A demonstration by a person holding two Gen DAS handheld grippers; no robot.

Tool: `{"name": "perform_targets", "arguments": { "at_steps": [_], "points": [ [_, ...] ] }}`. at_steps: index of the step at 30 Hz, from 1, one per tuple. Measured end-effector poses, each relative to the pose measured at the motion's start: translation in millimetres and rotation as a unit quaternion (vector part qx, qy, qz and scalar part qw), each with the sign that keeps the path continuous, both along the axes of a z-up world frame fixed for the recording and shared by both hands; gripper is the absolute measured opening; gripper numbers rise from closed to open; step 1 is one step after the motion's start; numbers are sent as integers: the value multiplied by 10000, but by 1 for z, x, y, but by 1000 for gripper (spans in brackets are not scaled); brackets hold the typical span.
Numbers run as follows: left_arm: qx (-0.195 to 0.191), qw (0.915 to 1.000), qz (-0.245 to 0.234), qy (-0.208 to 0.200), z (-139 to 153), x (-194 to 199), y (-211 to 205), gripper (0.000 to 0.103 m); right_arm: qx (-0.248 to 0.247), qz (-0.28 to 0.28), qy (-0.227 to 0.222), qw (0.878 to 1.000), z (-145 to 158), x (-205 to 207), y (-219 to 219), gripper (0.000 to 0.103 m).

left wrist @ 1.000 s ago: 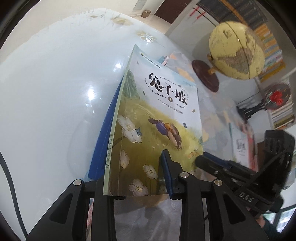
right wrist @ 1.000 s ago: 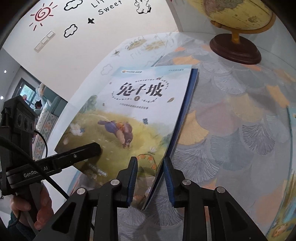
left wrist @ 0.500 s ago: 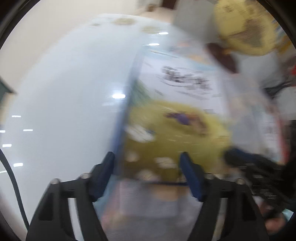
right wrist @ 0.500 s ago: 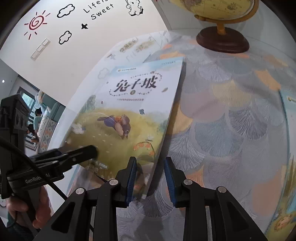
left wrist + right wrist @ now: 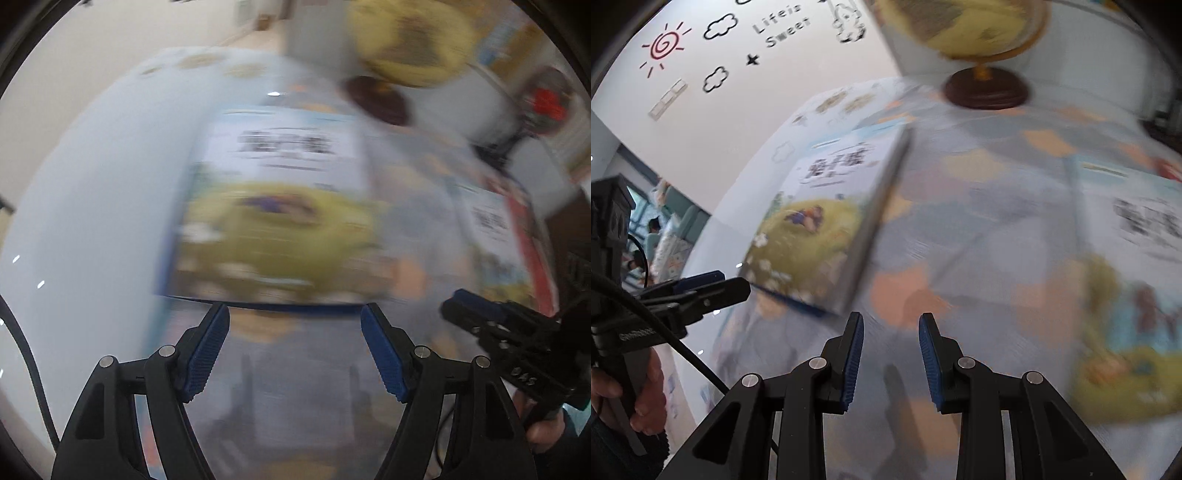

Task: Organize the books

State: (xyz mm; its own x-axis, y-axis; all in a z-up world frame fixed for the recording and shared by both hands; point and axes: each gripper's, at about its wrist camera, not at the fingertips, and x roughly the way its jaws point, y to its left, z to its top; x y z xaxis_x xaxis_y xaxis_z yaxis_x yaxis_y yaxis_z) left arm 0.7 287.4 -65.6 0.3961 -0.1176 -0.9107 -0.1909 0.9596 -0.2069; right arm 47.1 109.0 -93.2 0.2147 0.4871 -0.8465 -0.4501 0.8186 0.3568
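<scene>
A white wall with a red sun, cloud outlines and the words "Life is Sweet" stands behind a glossy white table partly covered by a cloth printed with grey and peach fan shapes.

From the left wrist camera everything is smeared by blur. The left gripper stands with its jaws wide apart and nothing between its blue pads; the cloth shows through the gap. Just beyond the fingertips lies a book with a pale top and a yellow-green picture, flat on the cloth near its left edge, the bare table beside it. A second book with the same sort of cover lies further right, near the table's right edge, with a red strip along its far side. A yellow globe on a dark round base sits at the far edge. At lower right the right gripper shows, held by a hand.

From the right wrist camera the right gripper has its jaws only a narrow way apart, with nothing between them, above the cloth. The first book lies ahead and left, close to the cloth's left edge, its near corner just beyond the left fingertip. The second book lies at the right, well apart from the first. The globe stands at the back. At the left edge the left gripper shows side-on beside the first book, a hand on its handle.
</scene>
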Motion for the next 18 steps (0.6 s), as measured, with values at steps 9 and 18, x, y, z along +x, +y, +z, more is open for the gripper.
{"name": "perform_targets", "arguments": {
  "at_steps": [9, 18],
  "points": [
    [-451, 9873, -1400, -593, 41, 12, -151, 72, -120, -1192, -636, 9908, 63, -37, -136, 54],
    [-460, 9749, -2104, -565, 63, 6, -290, 72, -165, -1833, -999, 9778, 100, -71, -266, 61]
  ]
}}
